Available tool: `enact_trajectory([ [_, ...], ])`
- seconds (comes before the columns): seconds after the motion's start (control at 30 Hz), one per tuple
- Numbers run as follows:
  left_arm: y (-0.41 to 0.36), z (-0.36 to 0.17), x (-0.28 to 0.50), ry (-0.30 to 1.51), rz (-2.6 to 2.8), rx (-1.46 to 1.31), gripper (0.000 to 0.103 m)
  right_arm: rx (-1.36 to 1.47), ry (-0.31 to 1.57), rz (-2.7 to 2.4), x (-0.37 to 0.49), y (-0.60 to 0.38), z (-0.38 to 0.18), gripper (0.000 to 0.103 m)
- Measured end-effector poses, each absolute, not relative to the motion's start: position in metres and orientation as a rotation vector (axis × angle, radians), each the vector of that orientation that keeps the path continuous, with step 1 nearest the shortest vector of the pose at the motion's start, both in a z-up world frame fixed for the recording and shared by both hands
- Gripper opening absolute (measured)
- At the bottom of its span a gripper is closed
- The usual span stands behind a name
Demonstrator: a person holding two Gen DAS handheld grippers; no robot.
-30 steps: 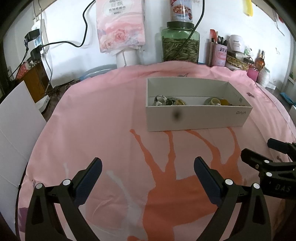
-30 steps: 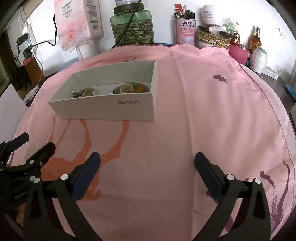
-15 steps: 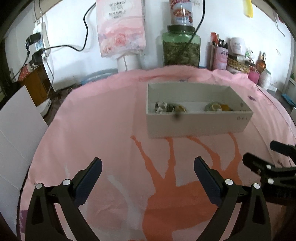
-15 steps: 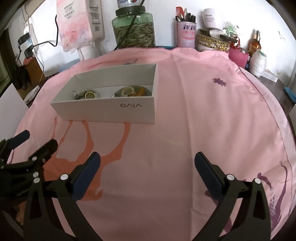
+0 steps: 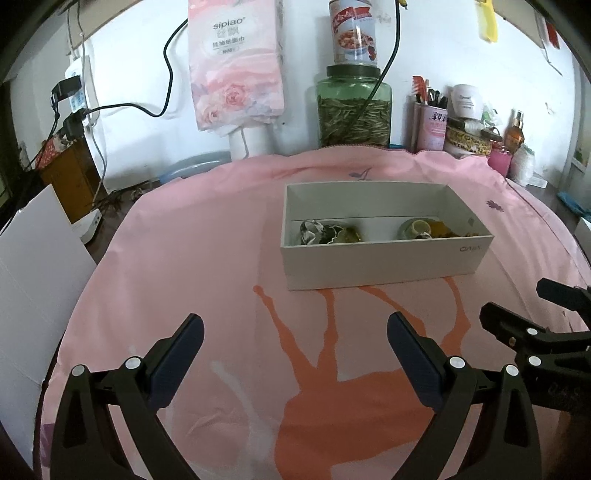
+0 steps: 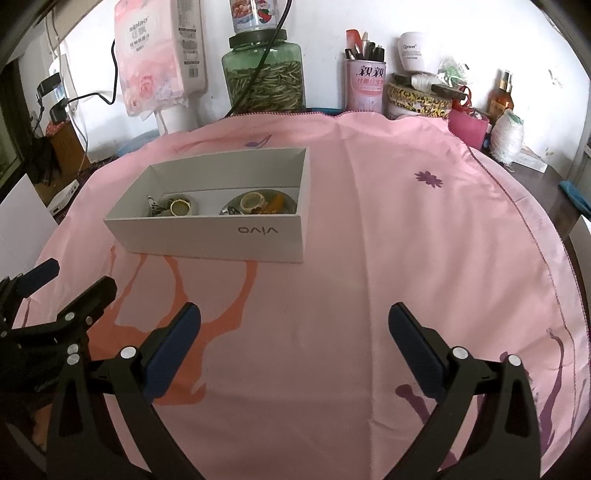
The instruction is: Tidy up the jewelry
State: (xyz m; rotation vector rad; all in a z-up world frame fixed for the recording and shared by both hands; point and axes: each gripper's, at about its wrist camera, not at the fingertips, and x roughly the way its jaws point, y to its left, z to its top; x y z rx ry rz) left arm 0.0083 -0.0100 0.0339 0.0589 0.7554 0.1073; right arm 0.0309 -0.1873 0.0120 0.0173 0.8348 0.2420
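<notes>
Box (image 6: 221,240) on cloth (image 6: 369,277); jewelry (image 6: 218,205) in box; jar (image 6: 264,79) behind box, against wall; can (image 5: 354,31) on jar.

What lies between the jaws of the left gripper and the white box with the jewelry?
Only bare pink cloth with an orange print, as the left wrist view shows. The open left gripper is short of the white box.

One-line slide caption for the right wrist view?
Open right gripper hovers over pink cloth, facing white box holding jewelry; left gripper at left edge.
</notes>
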Motion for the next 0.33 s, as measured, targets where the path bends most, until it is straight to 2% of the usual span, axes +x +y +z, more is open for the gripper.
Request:
enact_trajectory([
  [0.33, -0.0089, 0.0351, 0.0088, 0.741, 0.142, 0.085, 0.097, 0.025, 0.819, 0.237, 0.0293, -0.1897, 0.0137, 0.097],
])
